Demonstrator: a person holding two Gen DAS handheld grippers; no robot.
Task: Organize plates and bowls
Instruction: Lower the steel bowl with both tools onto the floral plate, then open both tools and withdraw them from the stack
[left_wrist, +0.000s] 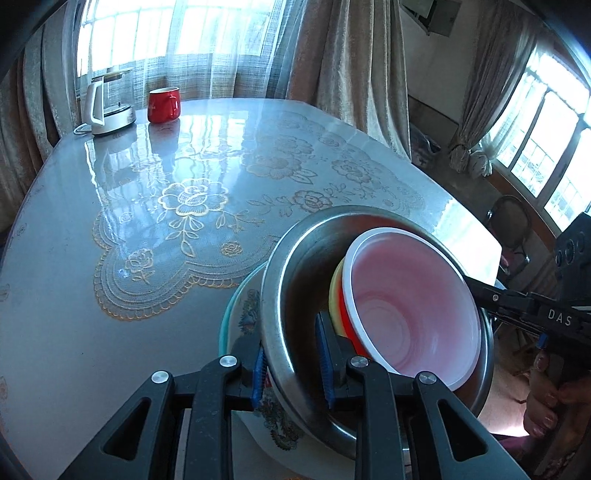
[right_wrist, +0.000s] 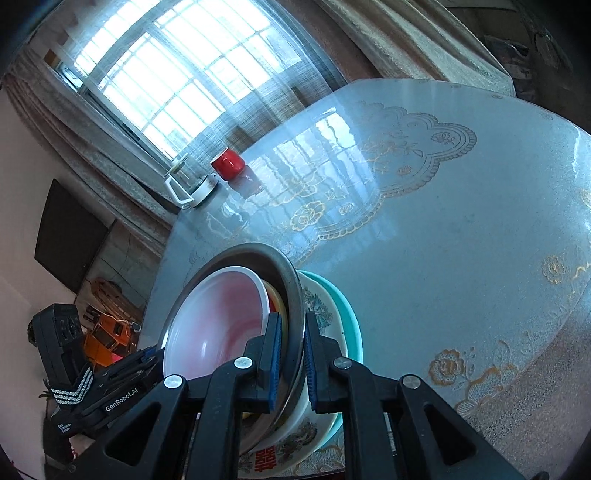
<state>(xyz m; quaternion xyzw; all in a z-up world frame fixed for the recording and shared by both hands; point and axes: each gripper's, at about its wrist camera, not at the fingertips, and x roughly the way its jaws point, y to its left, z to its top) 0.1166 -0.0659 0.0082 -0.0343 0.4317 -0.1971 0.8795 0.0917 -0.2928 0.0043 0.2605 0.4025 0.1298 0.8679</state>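
Observation:
A steel bowl (left_wrist: 295, 266) (right_wrist: 258, 251) holds a yellow bowl (left_wrist: 336, 291) (right_wrist: 276, 295) with a red bowl, white inside (left_wrist: 406, 295) (right_wrist: 218, 314), nested in it. Under the steel bowl lie a flower-patterned white plate (left_wrist: 251, 306) (right_wrist: 317, 299) and a teal plate (left_wrist: 229, 314) (right_wrist: 347, 306), near the table's front edge. My left gripper (left_wrist: 291, 354) is shut on the steel bowl's near rim, one blue pad inside, one outside. My right gripper (right_wrist: 293, 354) is clamped on the opposite rim the same way. Whether the stack rests on the table I cannot tell.
The glass-topped table (left_wrist: 110, 221) (right_wrist: 461, 240) has a lace cloth with gold flowers. A red mug (left_wrist: 164, 105) (right_wrist: 228, 162) and a white kettle (left_wrist: 107, 107) (right_wrist: 188, 181) stand at its far edge by the window. A person's hand (left_wrist: 543, 402) holds the right gripper's handle.

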